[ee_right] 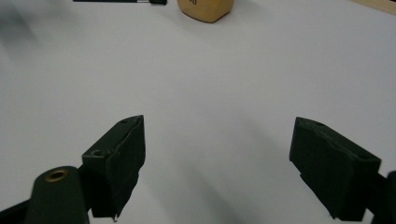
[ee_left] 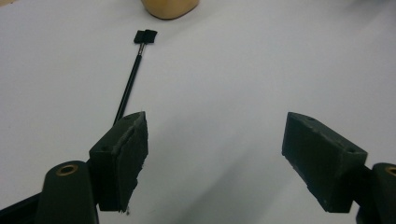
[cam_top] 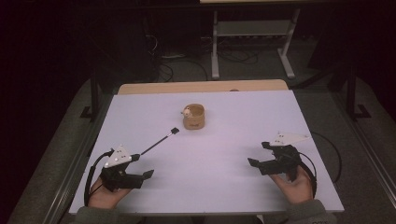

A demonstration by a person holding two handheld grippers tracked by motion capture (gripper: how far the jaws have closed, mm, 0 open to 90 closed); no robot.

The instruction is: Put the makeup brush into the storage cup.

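Note:
A small tan wooden cup (cam_top: 193, 116) stands upright near the middle of the white table (cam_top: 205, 186), toward the far side; its base shows in the left gripper view (ee_left: 169, 8) and the right gripper view (ee_right: 206, 9). A thin black stick with a small flat head (cam_top: 159, 141) lies slantwise between the cup and my left gripper (cam_top: 143, 168); it runs up from the left jaw in the left gripper view (ee_left: 133, 74). My left gripper (ee_left: 215, 158) is open and holds nothing. At the right, my right gripper (cam_top: 259, 154) (ee_right: 219, 163) is open over bare table.
A wooden strip (cam_top: 201, 87) borders the table's far edge. Behind it, metal frame legs (cam_top: 215, 46) and cables lie on a dark floor. Cables trail from both grippers toward the near edge.

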